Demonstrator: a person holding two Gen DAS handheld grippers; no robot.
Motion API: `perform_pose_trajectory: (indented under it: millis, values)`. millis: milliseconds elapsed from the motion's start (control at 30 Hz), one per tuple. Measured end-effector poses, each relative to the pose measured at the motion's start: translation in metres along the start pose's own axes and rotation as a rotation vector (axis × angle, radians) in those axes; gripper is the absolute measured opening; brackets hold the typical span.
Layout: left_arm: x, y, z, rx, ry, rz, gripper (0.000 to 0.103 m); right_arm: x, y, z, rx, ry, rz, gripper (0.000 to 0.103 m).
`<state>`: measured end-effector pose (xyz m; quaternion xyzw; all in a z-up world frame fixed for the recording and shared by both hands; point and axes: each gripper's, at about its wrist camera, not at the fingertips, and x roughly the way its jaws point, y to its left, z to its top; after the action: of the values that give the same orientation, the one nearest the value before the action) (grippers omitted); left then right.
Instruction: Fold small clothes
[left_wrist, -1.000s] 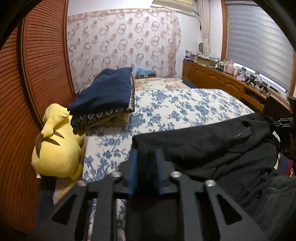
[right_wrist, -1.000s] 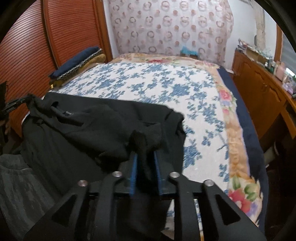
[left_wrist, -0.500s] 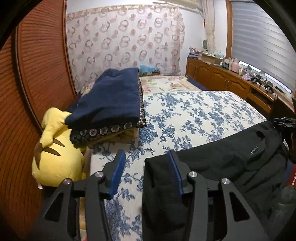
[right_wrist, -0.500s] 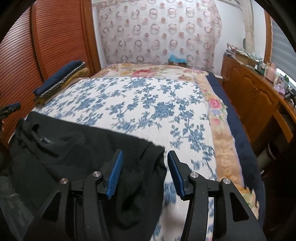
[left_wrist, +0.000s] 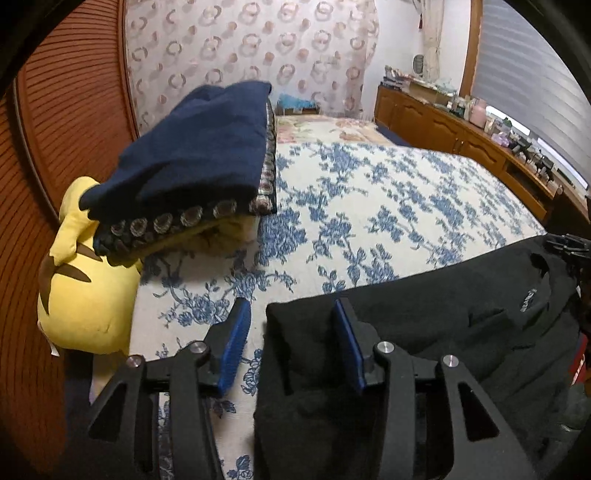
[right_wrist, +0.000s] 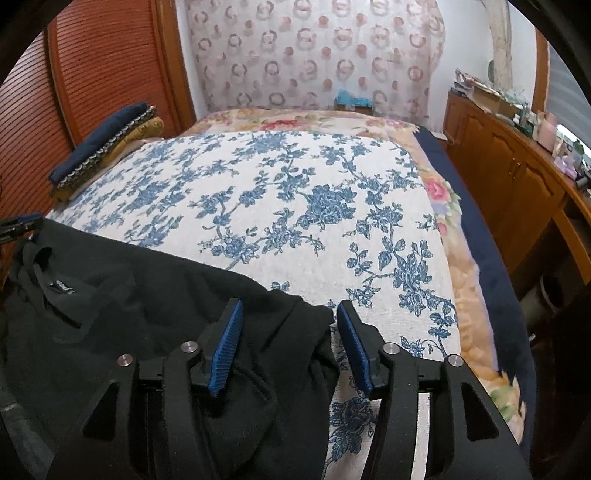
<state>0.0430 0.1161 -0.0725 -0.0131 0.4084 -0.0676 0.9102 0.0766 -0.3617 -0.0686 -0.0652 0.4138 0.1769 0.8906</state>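
Observation:
A black garment (left_wrist: 443, 317) lies spread across the near end of the bed, with a small label near its neckline (right_wrist: 61, 286). My left gripper (left_wrist: 291, 325) is open over the garment's left corner. The cloth lies loose against the right pad, and the left pad stands clear over the bedcover. My right gripper (right_wrist: 290, 325) hangs over the garment's (right_wrist: 129, 295) right corner. Its jaws are opening, and the folded black edge rests between them with neither pad pressing on it.
The bed has a white cover with blue flowers (right_wrist: 277, 192). A folded navy stack (left_wrist: 199, 155) and a yellow plush toy (left_wrist: 85, 295) sit along its left side by the slatted wooden wall. A wooden cabinet (right_wrist: 517, 177) with clutter on top runs along the right.
Both grippers went from shut on the black garment's corners to open, letting the cloth drop onto the bed. Both moved forward and lower toward the cover.

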Motion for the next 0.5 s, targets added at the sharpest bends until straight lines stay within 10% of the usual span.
perform_pose_trajectory:
  millis: [500]
  values:
    - [0.0099, -0.0032, -0.0068, 0.000, 0.040, -0.013, 0.046, 0.0055, 0.0012, -0.0026, -0.002, 0.018, 0.042, 0.058]
